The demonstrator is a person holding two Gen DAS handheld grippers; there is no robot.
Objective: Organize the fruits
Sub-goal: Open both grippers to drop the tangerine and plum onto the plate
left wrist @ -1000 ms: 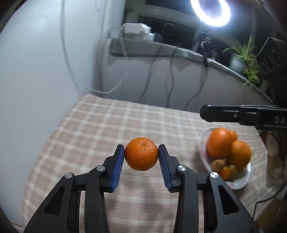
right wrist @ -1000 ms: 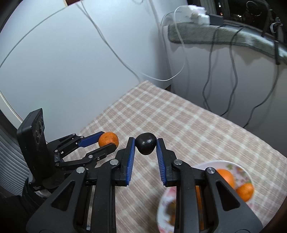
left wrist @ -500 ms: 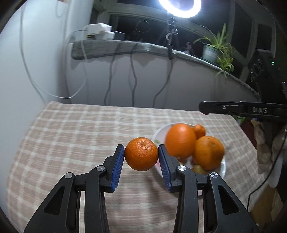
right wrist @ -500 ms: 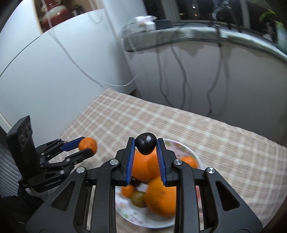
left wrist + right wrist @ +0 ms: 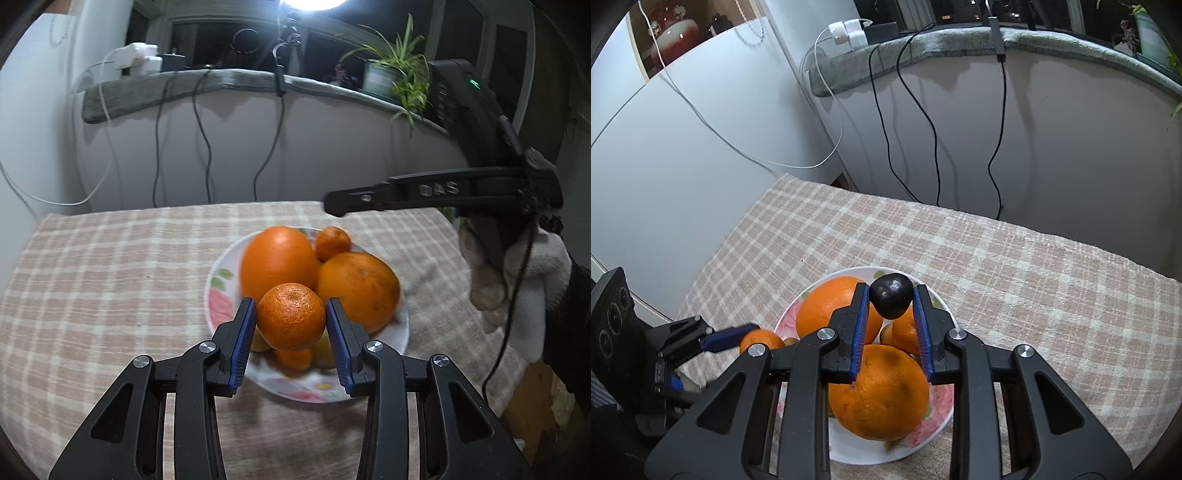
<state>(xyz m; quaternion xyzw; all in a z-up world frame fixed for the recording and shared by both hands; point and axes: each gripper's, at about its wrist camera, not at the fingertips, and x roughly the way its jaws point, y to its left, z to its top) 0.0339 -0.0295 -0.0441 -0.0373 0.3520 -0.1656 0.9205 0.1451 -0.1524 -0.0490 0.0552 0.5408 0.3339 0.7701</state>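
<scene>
My left gripper (image 5: 291, 320) is shut on a small tangerine (image 5: 291, 316), held above the near side of a flowered white plate (image 5: 221, 295). The plate carries two big oranges (image 5: 277, 259), a small tangerine (image 5: 332, 243) and smaller fruit underneath. In the right wrist view, my right gripper (image 5: 891, 308) is shut on a small dark round fruit (image 5: 891, 300) over the same plate (image 5: 857, 452), above the oranges (image 5: 879, 391). The left gripper with its tangerine (image 5: 760, 339) shows at the plate's left edge. The right gripper's arm (image 5: 424, 192) reaches in from the right, above the plate.
The plate sits on a checked beige tablecloth (image 5: 92, 266). A person's white-gloved hand (image 5: 517, 280) holds the right gripper. Behind the table are a white wall, hanging cables (image 5: 923, 122), a grey-covered ledge (image 5: 221, 85), a potted plant (image 5: 391, 74) and a ring light.
Both grippers have swung over the plate with their fruit. The plate has moved from the right of the left wrist view to under its tangerine; the right gripper has dropped lower.
</scene>
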